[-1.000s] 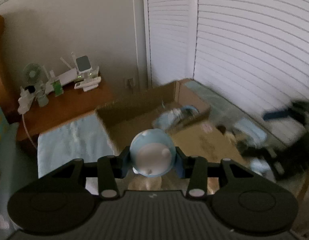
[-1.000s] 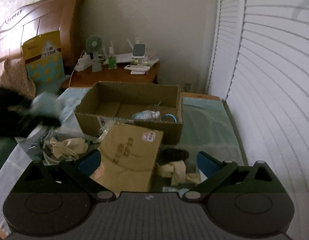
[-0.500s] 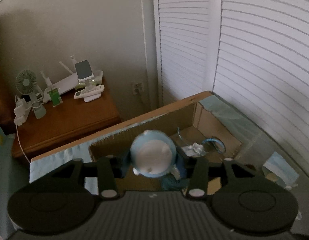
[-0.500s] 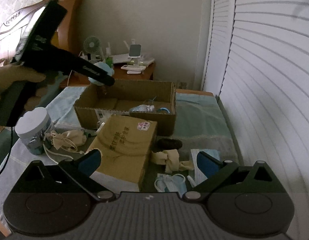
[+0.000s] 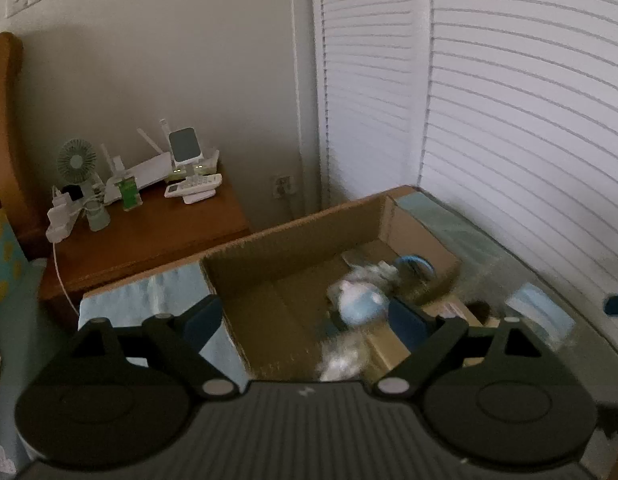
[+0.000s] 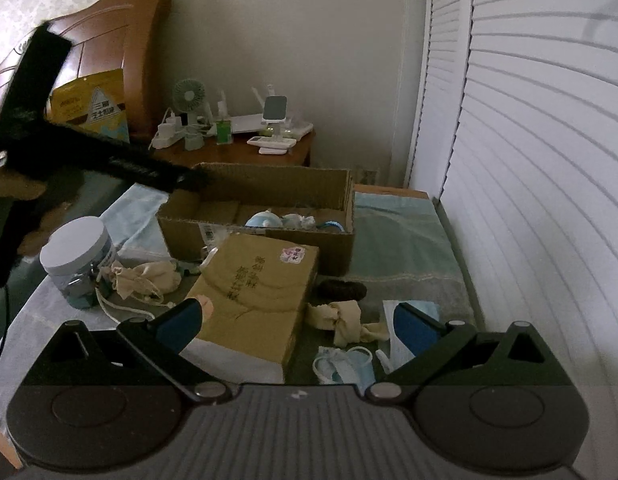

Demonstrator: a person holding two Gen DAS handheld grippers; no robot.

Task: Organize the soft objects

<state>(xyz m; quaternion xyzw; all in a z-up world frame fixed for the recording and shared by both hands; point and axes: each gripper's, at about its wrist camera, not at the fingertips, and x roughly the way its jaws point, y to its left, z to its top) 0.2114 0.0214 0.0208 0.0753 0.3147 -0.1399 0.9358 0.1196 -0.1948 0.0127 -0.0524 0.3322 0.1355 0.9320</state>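
Observation:
My left gripper (image 5: 305, 316) hangs over the open cardboard box (image 5: 293, 226), its jaws opening wide, with nothing pressed between the pads. A round pale-blue soft toy (image 5: 361, 304), blurred, is down inside the box, free of the fingers. In the right wrist view the toy (image 6: 263, 220) lies in the box (image 6: 269, 172) beside a white crumpled item and a blue ring. There the left gripper (image 6: 181, 178) reaches over the box's left rim. My right gripper (image 6: 297, 322) stands open above the bed and holds nothing.
On the bed lie a closed brown carton (image 6: 257, 300), a white-lidded jar (image 6: 75, 256), a beige drawstring pouch (image 6: 145, 276), a knotted beige cloth (image 6: 341, 316), a dark scrunchie (image 6: 341, 290) and face masks (image 6: 345, 364). A nightstand (image 6: 237, 152) stands behind, shutters to the right.
The left gripper's jaws have spread apart and the blue toy has dropped from between them into the box. The right gripper has stayed in place.

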